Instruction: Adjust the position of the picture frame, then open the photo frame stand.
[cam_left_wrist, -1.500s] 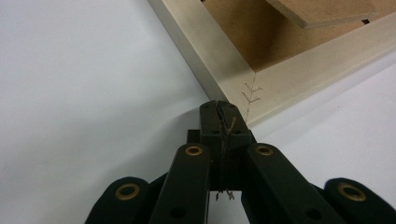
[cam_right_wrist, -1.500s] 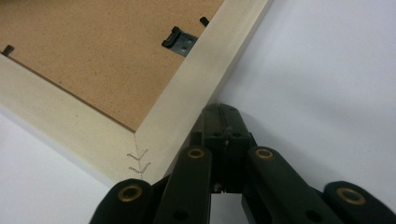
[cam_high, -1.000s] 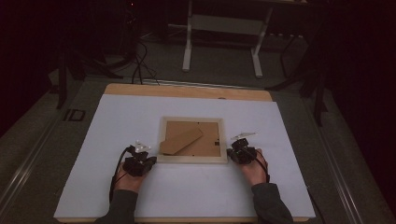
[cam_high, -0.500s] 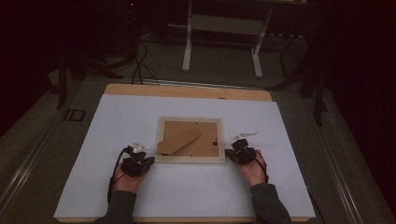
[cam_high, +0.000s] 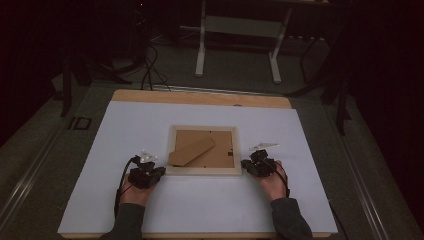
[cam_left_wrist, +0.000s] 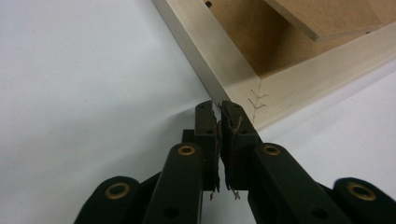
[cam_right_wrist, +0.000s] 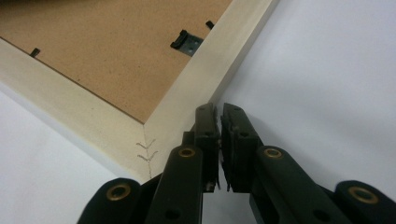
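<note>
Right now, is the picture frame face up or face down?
Face down. The picture frame lies flat on the white sheet, showing its brown backing board, a black retaining clip and its stand.

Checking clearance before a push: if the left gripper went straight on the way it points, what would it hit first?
Most likely the frame: the left gripper, jaws shut, points at its near corner, seemingly just short of the outer edge.

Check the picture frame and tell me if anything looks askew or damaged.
Nothing looks damaged. The picture frame lies face down and square on the white table cover. Its stand flap crosses the backing board at a slant, as such flaps do. The left gripper and right gripper, fingers shut, sit at its near corners.
</note>
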